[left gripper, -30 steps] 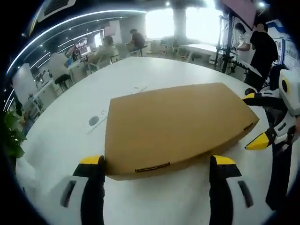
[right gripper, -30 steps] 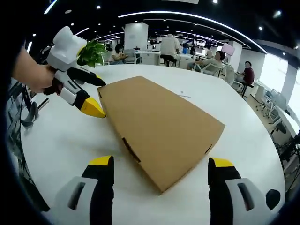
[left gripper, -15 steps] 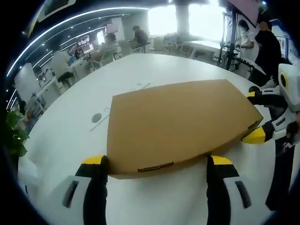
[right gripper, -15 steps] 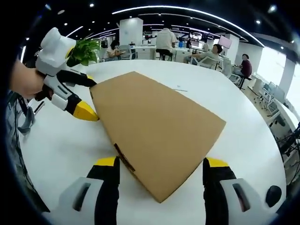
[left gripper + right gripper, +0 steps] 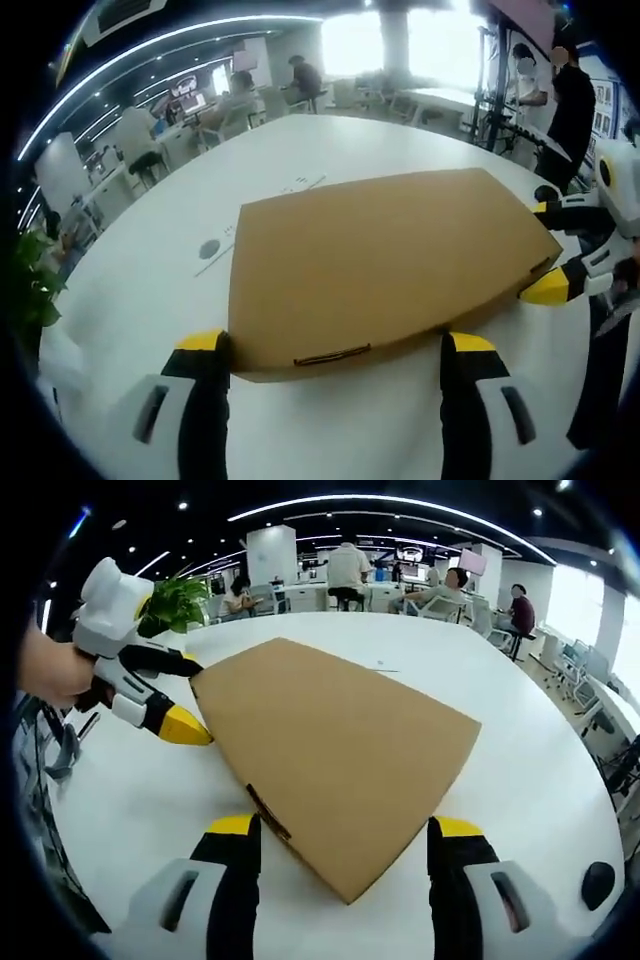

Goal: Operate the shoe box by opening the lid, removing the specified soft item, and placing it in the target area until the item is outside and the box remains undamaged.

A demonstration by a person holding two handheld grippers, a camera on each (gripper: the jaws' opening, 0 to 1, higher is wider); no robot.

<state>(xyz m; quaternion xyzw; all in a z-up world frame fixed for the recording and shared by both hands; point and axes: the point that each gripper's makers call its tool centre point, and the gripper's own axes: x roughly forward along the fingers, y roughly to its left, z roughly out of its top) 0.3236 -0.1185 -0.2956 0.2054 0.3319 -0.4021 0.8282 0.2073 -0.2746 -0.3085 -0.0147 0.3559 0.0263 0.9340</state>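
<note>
- Left gripper: jaws spread wide, one at each side of the near end of the closed brown shoe box.
- Right gripper: jaws spread apart, straddling the box's opposite corner.
- The box lies flat on the white table, lid shut.
- Beyond the left gripper, a potted plant.

One shoe box; two tongs; one table; one plant.
</note>
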